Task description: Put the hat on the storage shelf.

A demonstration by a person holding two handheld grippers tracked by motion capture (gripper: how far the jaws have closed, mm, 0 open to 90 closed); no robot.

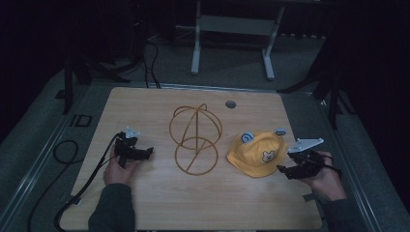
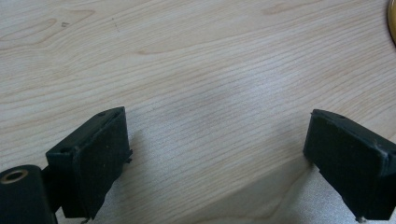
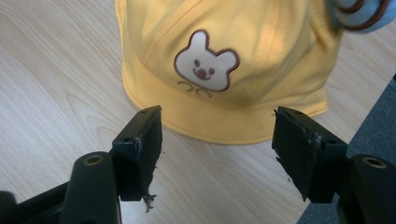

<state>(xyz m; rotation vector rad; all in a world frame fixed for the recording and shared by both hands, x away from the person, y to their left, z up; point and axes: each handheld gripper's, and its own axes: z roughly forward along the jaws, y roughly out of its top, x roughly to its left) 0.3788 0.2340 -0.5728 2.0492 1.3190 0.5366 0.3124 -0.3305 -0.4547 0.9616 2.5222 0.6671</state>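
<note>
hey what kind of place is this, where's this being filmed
Probably a lab or recording workspace: a light wooden table stands in a dark room, cables trail over grey floor, and a metal stand frame is behind it.

On the bench point(image 1: 145, 203) a wire frame point(image 1: 195, 138) stands at the middle. The cap point(image 1: 257, 153) lies to its right, well apart from it. The right gripper point(image 1: 285, 167) is just beside the cap's right edge, the brim before its jaws. The left gripper point(image 1: 147, 152) sits left of the frame, over bare bench
</note>
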